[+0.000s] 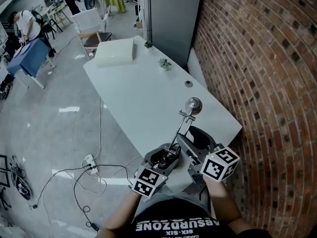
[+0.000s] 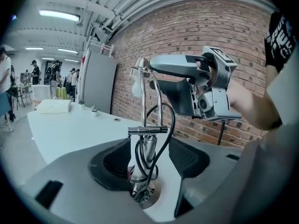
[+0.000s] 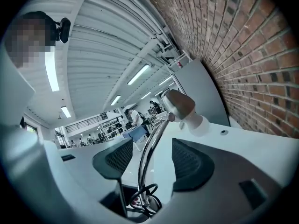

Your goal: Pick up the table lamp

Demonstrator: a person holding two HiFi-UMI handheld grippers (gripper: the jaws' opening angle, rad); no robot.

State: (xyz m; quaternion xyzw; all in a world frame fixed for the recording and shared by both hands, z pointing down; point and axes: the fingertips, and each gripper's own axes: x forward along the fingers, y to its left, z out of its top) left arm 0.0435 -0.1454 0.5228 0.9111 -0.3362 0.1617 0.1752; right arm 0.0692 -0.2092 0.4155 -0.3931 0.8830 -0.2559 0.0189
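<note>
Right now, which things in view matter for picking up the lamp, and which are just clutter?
Job in hand:
- table lamp
- left gripper, open around the lamp's lower stem
- right gripper, open around the lamp's curved arm

Lying about:
- white box, small plant and small round disc, all further along the table
- power strip, down beside the table

**Both sets of jaws stand apart**

The left hand-held gripper [image 1: 166, 158] tilts slightly downward, its jaws wide apart. The right hand-held gripper [image 1: 192, 138] sits just to its right and higher, nearly level, its jaws also apart. Bare forearms [image 1: 225, 207] extend behind them.
</note>
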